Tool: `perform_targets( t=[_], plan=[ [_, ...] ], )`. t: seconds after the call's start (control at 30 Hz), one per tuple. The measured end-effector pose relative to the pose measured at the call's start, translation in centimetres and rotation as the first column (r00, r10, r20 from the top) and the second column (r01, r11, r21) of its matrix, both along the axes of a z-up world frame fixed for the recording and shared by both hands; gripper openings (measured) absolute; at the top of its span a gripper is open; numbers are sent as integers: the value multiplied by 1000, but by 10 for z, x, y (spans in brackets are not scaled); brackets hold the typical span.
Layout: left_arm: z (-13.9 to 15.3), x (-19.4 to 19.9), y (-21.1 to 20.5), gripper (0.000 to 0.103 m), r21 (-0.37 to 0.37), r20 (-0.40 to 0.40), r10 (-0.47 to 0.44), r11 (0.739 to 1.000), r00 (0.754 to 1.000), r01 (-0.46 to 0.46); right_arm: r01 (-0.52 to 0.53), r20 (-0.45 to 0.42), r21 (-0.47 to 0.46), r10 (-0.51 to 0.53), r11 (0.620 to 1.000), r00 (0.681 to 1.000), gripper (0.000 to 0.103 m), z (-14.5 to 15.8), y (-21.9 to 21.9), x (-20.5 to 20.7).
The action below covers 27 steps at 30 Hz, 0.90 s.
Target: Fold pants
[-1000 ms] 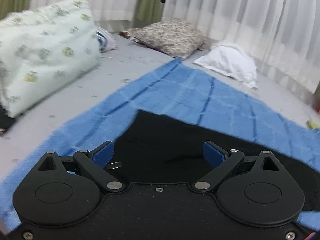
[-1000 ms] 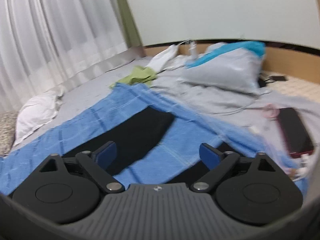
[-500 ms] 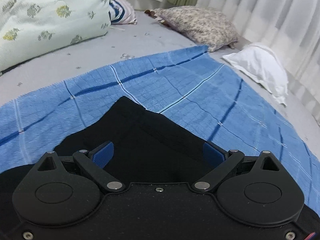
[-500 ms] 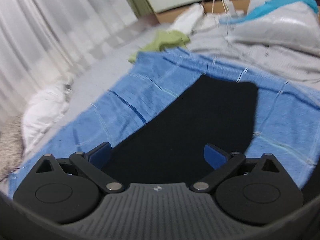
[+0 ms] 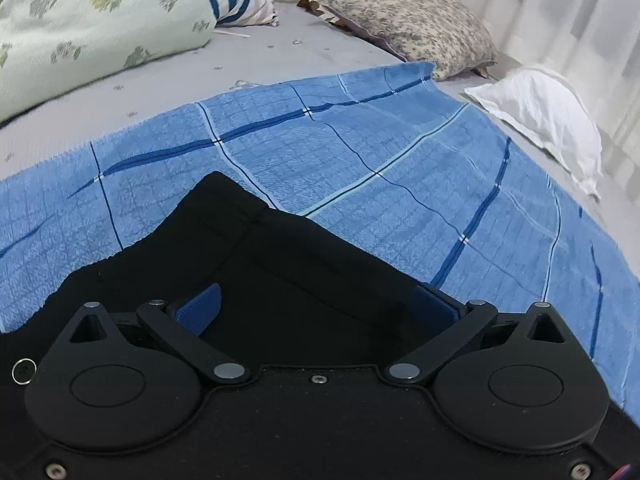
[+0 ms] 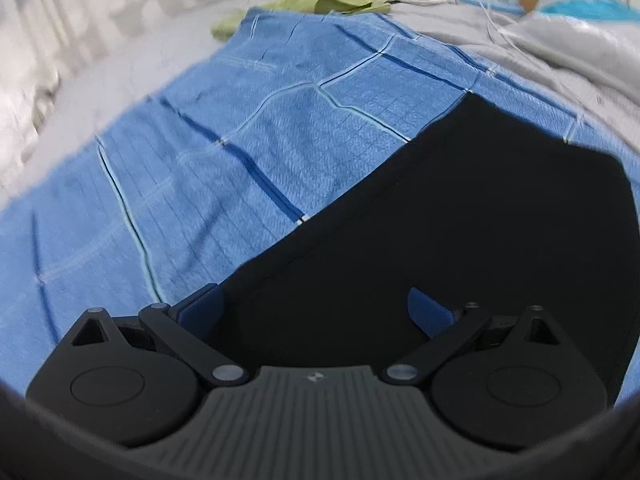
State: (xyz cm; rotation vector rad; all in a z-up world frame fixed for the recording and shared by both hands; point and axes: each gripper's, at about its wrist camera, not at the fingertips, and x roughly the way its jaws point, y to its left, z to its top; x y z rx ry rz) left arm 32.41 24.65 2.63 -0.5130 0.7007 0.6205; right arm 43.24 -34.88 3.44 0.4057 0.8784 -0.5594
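Black pants (image 5: 288, 264) lie flat on a blue checked blanket (image 5: 360, 152). In the left wrist view a corner of their waist end points away from me. My left gripper (image 5: 316, 306) hovers low over that end; its jaws are opening wide, with the cloth under the gap and the blue pads (image 5: 200, 308) not pressing on it. In the right wrist view one leg of the pants (image 6: 480, 208) runs to a hem at the far right. My right gripper (image 6: 316, 308) stands open just above the leg's left edge, gripping nothing.
A flowered pale-green pillow (image 5: 92, 20), a grey patterned pillow (image 5: 408, 28) and a white pillow (image 5: 548, 116) lie beyond the blanket, with curtains behind. A green cloth (image 6: 320, 0) and a rumpled grey blanket (image 6: 560, 40) lie past the blanket's far end.
Both grippers have come down closer to the pants. The left one swung over the waist corner and its jaws widened a little. The right one moved to the leg's left edge.
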Motion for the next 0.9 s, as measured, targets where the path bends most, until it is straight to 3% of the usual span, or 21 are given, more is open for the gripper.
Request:
perform_targets(
  t=[0.07, 0.13, 0.17, 0.23, 0.3, 0.37, 0.4, 0.47, 0.5, 0.53, 0.77, 0.9],
  plan=[
    [-1, 1, -3, 103, 21, -9, -14, 1000, 1000, 14, -17, -40, -33, 16, 999, 999, 95, 0, 6, 5],
    [-2, 2, -4, 103, 31, -18, -26, 999, 1000, 26, 9, -26, -42, -10, 999, 1000, 66, 5, 6, -2],
    [-1, 2, -4, 103, 29, -18, -28, 999, 999, 29, 11, -24, -45, -12, 999, 1000, 57, 7, 5, -4],
    [2, -1, -1, 103, -8, 9, -27, 1000, 1000, 27, 18, -31, -61, -20, 998, 999, 10, 12, 1, -10],
    [5, -5, 7, 103, -90, 72, -25, 995, 997, 31, 28, -25, -35, -29, 999, 999, 8, 12, -12, -16],
    [6, -2, 13, 103, -150, 95, -4, 988, 995, 18, 30, -13, -7, -30, 1000, 999, 13, 11, -22, -22],
    [6, 2, 14, 103, -166, 84, 3, 986, 996, 11, 15, -6, 17, -15, 1000, 1000, 30, 11, -27, -24],
    [3, 19, 12, 103, -157, 7, 15, 988, 1000, -14, -20, 10, 64, 19, 998, 1000, 51, 13, -33, -23],
    [2, 26, 9, 103, -134, -24, 32, 990, 999, -35, -37, 34, 104, 33, 994, 999, 80, 16, -35, -22],
    [1, 33, 5, 103, -96, -51, 54, 994, 997, -58, -45, 56, 133, 38, 990, 998, 100, 18, -35, -20],
    [-13, 73, -18, 103, 82, -208, 183, 982, 961, -169, -43, -11, 15, 43, 999, 999, 103, 6, -8, 13],
    [-16, 78, -18, 103, 104, -207, 223, 973, 953, -206, -87, -84, -135, 76, 987, 994, 103, -6, 13, 33]
  ],
)
